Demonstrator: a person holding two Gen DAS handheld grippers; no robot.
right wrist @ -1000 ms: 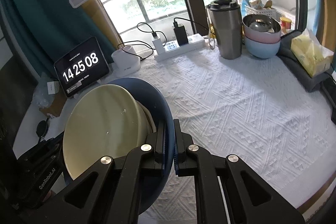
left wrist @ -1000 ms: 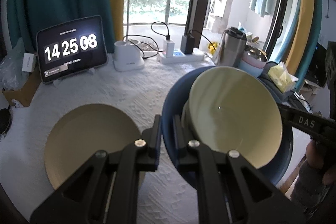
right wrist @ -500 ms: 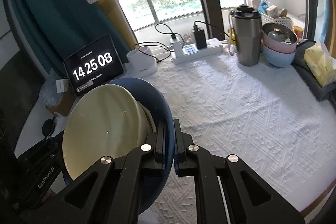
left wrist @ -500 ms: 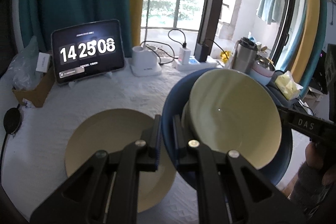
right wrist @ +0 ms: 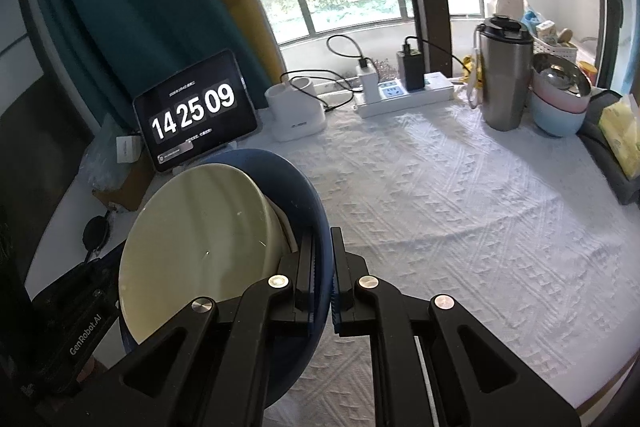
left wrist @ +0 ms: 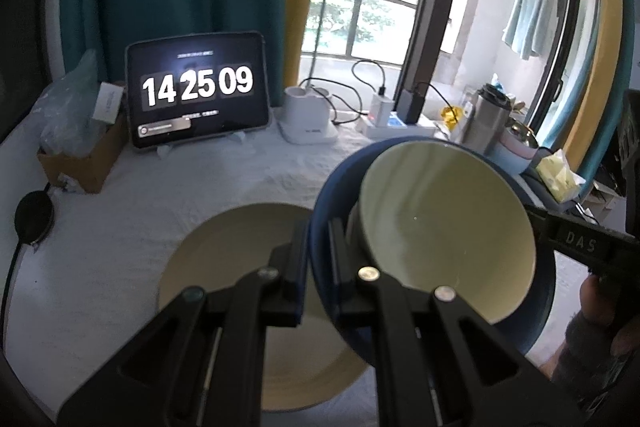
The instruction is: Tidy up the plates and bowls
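Nearest, both grippers pinch opposite edges of the blue plate, jaws closed tight on its rim: the left gripper at one side, the right gripper at the other. The plate is held up off the white tablecloth, its face upward. On it sits a cream bowl, mouth up and empty. Under the plate's left side, flat on the cloth, lies a tan plate, also empty. Farther back stand a tablet clock, a steel tumbler, and stacked bowls, a metal one nested on top.
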